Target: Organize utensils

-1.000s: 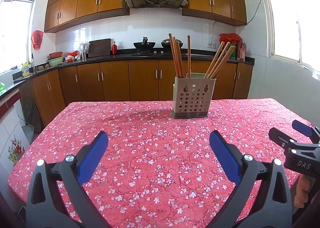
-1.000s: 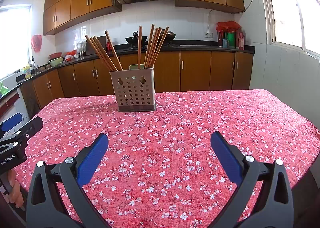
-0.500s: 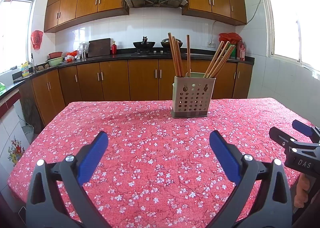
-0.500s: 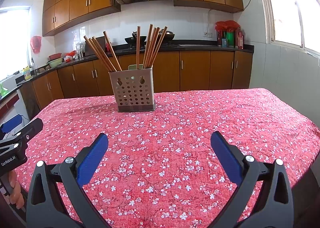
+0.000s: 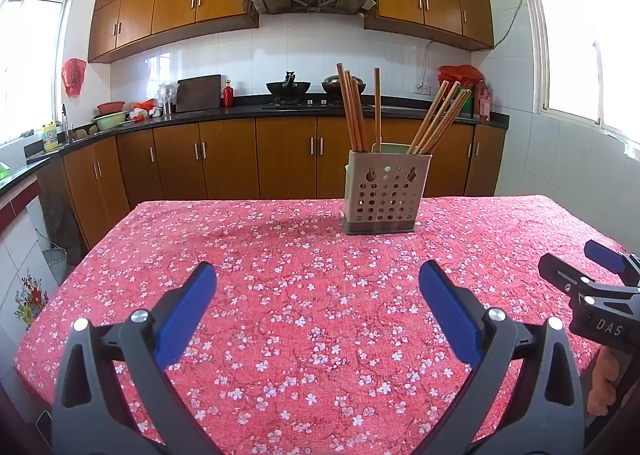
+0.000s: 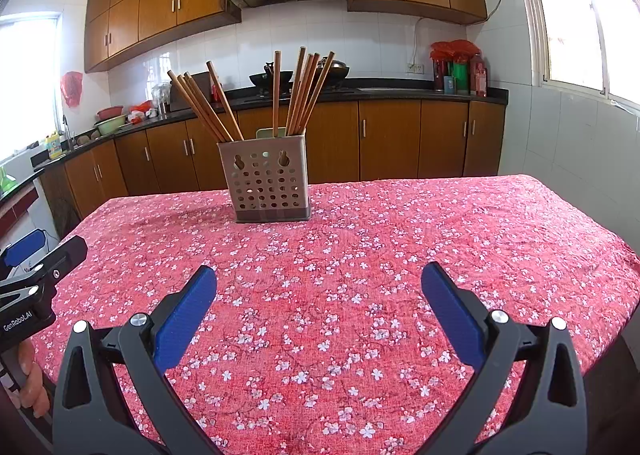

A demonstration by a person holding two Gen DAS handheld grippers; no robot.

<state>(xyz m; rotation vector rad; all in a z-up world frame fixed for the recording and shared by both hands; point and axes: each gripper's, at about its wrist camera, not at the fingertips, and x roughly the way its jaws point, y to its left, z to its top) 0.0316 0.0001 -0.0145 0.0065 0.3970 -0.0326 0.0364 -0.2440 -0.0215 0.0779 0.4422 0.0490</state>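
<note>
A beige perforated utensil holder [image 5: 384, 193] stands on the far half of the table and also shows in the right wrist view [image 6: 267, 180]. Several wooden chopsticks [image 5: 354, 111] stand upright and leaning in it, as the right wrist view shows too [image 6: 302, 91]. My left gripper [image 5: 316, 287] is open and empty, held above the cloth well short of the holder. My right gripper [image 6: 318, 287] is open and empty, likewise short of the holder. Each gripper shows at the edge of the other's view.
The table carries a red floral cloth [image 5: 280, 295]. Its left edge [image 5: 60, 295] drops to the floor; its right edge [image 6: 612, 255] is near the tiled wall. Behind stand wooden cabinets and a black counter [image 5: 240, 111] with pots and bowls.
Both views have shifted slightly, the holder drifting a little in frame. Both grippers stay open and empty.
</note>
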